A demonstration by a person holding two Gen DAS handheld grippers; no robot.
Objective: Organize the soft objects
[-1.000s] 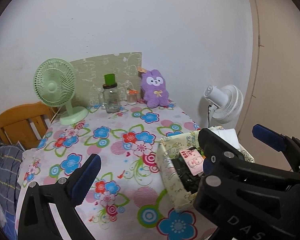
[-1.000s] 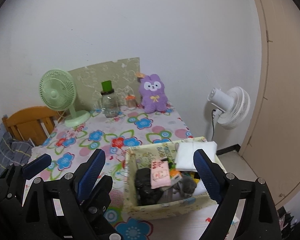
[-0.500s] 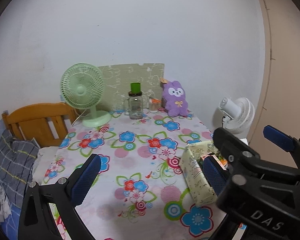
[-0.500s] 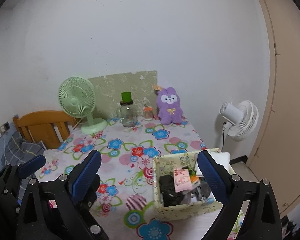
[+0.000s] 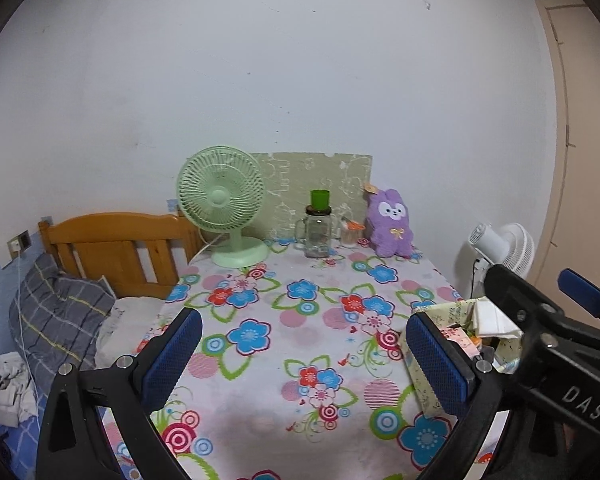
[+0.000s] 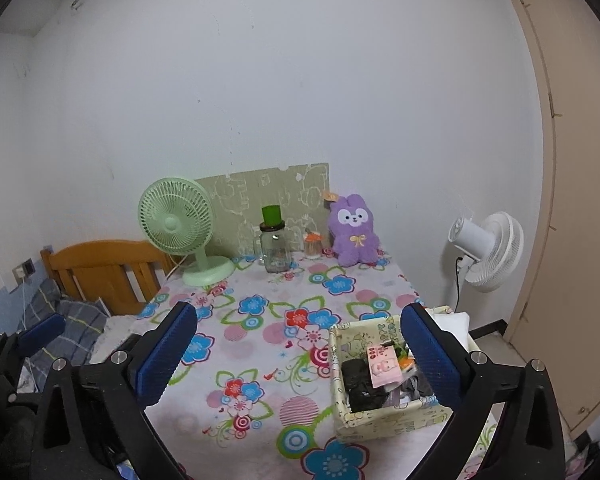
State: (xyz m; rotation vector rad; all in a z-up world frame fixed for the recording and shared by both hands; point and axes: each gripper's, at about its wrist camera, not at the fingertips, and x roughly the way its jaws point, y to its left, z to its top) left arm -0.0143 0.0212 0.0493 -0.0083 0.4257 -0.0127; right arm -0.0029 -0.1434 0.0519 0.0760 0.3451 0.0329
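Just behind the right gripper's right-hand finger sat the fabric storage box, pale yellow-green with a printed pattern, its open top crammed with dark soft items, a pink card standing among them and a folded white cloth at its far edge. Its jaws, having just been opening, stood at their widest with nothing between the blue pads, only the flowered tablecloth beyond. Beside it, the left gripper also gaped wide and empty. Far ahead of both, a purple plush rabbit sat upright against the wall.
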